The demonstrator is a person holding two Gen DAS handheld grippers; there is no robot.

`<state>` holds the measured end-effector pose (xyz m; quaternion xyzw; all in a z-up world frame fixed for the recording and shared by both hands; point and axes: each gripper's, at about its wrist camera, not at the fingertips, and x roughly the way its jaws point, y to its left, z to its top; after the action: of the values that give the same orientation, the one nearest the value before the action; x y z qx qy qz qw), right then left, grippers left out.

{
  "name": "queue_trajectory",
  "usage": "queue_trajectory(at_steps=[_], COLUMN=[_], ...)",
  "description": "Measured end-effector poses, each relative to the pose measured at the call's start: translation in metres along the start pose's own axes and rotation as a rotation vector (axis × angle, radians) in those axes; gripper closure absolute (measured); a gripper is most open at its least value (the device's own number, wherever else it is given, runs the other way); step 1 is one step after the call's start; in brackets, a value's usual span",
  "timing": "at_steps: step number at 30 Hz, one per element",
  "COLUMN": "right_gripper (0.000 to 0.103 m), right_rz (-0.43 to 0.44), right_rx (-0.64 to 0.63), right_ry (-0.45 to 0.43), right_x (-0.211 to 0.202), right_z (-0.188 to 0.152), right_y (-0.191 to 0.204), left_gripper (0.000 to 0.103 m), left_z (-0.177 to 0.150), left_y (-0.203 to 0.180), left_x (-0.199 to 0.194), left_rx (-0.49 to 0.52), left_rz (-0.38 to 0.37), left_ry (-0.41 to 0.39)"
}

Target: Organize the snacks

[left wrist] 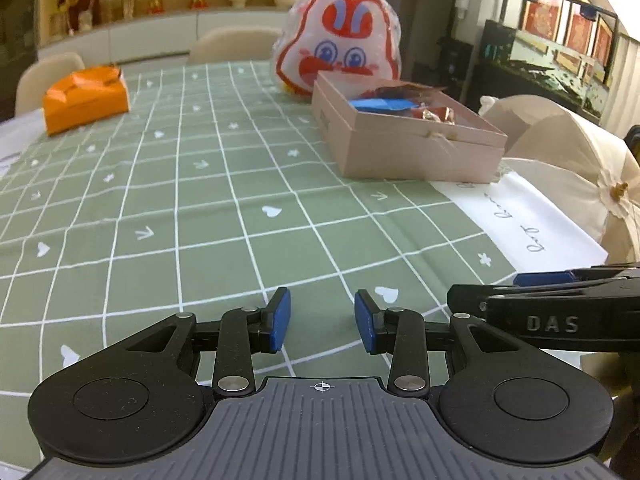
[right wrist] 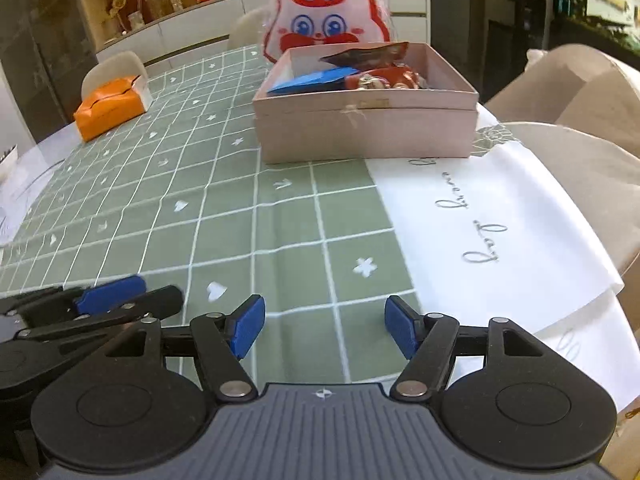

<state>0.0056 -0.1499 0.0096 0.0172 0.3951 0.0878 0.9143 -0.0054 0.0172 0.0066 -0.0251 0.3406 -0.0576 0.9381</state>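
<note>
A pink box stands on the green checked tablecloth, far ahead of both grippers. It holds snacks: a blue packet, a dark packet and red wrapped sweets. My left gripper is open and empty, low over the cloth. My right gripper is open and empty, close beside it; it also shows in the left wrist view, as the left one does in the right wrist view.
A white and red rabbit-face bag stands behind the box. An orange tissue box lies far left. A white cloth with script covers the table's right edge. Cream chairs stand to the right.
</note>
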Motion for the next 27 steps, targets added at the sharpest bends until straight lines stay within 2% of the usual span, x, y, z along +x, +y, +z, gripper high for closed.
queue_trajectory(at_steps=[4,6,8,13,15,27], right_gripper=[0.032,0.021,0.015,0.008,0.000,0.000], right_rz=[-0.088,-0.101,-0.117,-0.147,-0.166,-0.166], right_rx=[-0.041,-0.045,-0.022,0.019,0.032,0.032], right_ry=[-0.052,-0.061,-0.069,-0.102,-0.126,-0.140], right_x=[0.009,0.014,0.018,0.021,0.024,0.025], right_z=[0.000,0.002,0.003,-0.002,-0.005,-0.005], right_y=[-0.002,-0.005,-0.011,-0.016,-0.016,-0.017], left_gripper=[0.063,0.063,0.063,0.063,0.064,0.063], left_z=[0.003,0.004,0.007,0.010,0.011,0.010], left_y=[-0.006,-0.009,-0.011,-0.007,-0.006,-0.008], left_x=[0.010,0.016,0.021,0.024,0.024,0.026], left_rx=[0.034,0.057,0.073,0.060,0.053,0.089], left_rz=[0.009,0.011,0.013,-0.001,-0.005,0.008], left_ry=[-0.028,-0.047,-0.051,-0.052,-0.052,-0.049])
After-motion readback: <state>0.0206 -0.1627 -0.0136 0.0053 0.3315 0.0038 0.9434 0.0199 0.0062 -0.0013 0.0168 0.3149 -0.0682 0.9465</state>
